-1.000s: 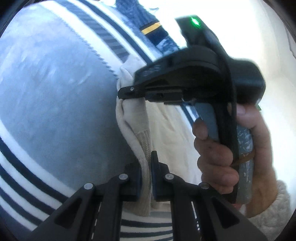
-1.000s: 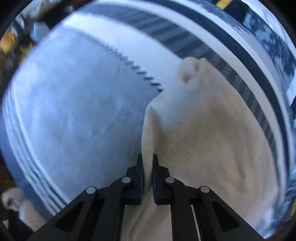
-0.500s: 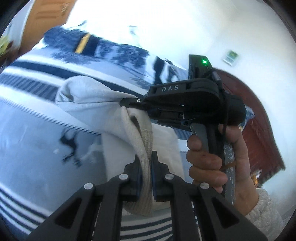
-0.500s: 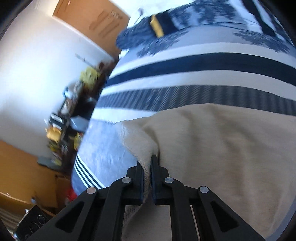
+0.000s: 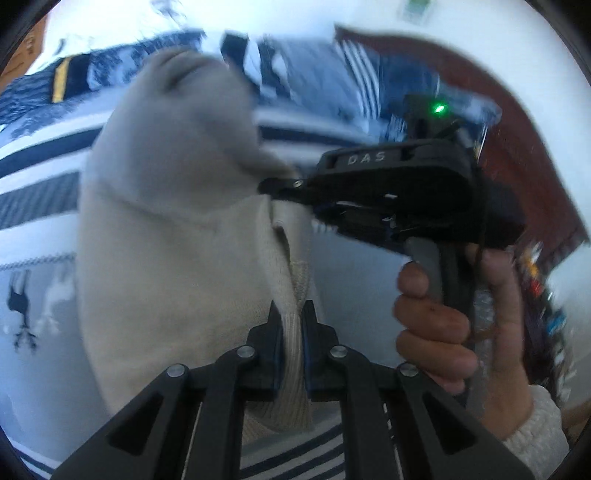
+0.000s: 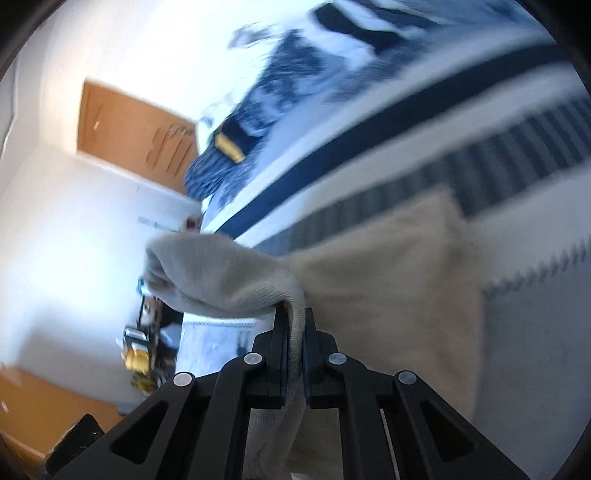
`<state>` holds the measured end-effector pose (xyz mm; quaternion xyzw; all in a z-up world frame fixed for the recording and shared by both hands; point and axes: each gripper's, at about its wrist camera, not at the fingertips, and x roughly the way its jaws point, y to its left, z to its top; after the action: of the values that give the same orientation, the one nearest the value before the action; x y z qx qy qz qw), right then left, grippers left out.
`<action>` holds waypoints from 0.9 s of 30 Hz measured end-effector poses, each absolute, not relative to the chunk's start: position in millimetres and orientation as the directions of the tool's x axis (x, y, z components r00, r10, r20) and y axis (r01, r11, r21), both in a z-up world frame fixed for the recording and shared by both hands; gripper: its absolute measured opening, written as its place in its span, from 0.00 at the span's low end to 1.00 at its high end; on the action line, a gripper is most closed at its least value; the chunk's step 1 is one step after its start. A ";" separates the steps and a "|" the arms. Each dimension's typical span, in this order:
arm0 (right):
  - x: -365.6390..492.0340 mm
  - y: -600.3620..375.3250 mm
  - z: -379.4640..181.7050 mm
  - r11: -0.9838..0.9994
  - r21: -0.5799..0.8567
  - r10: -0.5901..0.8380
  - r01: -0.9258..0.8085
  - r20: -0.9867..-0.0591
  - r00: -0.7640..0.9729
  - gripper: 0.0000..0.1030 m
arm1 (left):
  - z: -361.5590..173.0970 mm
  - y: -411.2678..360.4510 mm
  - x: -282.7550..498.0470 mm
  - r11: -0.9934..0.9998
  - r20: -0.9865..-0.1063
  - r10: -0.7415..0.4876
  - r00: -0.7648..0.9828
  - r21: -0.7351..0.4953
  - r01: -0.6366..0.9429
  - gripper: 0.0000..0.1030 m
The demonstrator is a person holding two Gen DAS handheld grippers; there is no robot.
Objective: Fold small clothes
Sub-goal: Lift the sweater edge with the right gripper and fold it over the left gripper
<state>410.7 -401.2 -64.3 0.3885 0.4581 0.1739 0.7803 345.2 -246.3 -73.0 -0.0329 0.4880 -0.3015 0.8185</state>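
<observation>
Nearest the left wrist camera, the left gripper [image 5: 291, 317] has its jaws pressed together on the ribbed hem of a cream garment [image 5: 166, 229], which hangs lifted off the bed between the two tools. Just beyond, at the right of that view, the right gripper [image 5: 273, 188] bites the same cloth at another edge, and a hand [image 5: 443, 314] in a cream knitted sleeve [image 5: 535, 432] wraps its grey handle; a green light [image 5: 439, 108] glows on top of the tool.

In the right wrist view the right gripper [image 6: 294, 321] is likewise closed on a fold of the garment [image 6: 388, 280], the cloth bunching out to the left of the fingers and spreading in a broad flap to the right.

Under and behind the garment lies the bedspread [image 5: 40, 206], pale grey-blue with white and navy stripes, a zigzag line and small dark animal figures [image 5: 20, 306]. Farther up the bed rests a dark blue patterned textile with a yellow band [image 6: 231, 147], blurred.

Beyond the bed, a dark red-brown headboard [image 5: 524, 147] curves against a white wall [image 5: 461, 22]. On the other side stand a wooden door [image 6: 129, 136], a cluttered shelf with yellow items [image 6: 138, 358] too blurred to name, and orange-brown wooden furniture [image 6: 40, 410] at the lower edge
</observation>
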 end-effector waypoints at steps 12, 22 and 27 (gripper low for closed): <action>355.1 -445.4 -127.2 0.582 0.791 0.577 0.191 -0.567 0.588 0.37 | -40.3 -203.1 366.2 0.869 -0.772 -0.485 0.411 -0.376 0.321 0.60; 313.0 -420.0 -132.2 0.611 0.785 0.661 0.100 -0.576 0.481 0.52 | -103.6 -292.9 485.3 0.932 -0.927 -0.280 0.249 -0.200 0.303 0.59; 310.9 -396.5 -131.1 0.668 0.742 0.646 0.059 -0.617 0.449 0.34 | -140.9 -325.7 504.3 0.956 -0.970 -0.081 0.231 -0.009 0.294 0.48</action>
<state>310.9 -396.5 -131.1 0.3600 0.4893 0.1905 0.7711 504.3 -325.7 -140.9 0.0875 0.6082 -0.1200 0.7797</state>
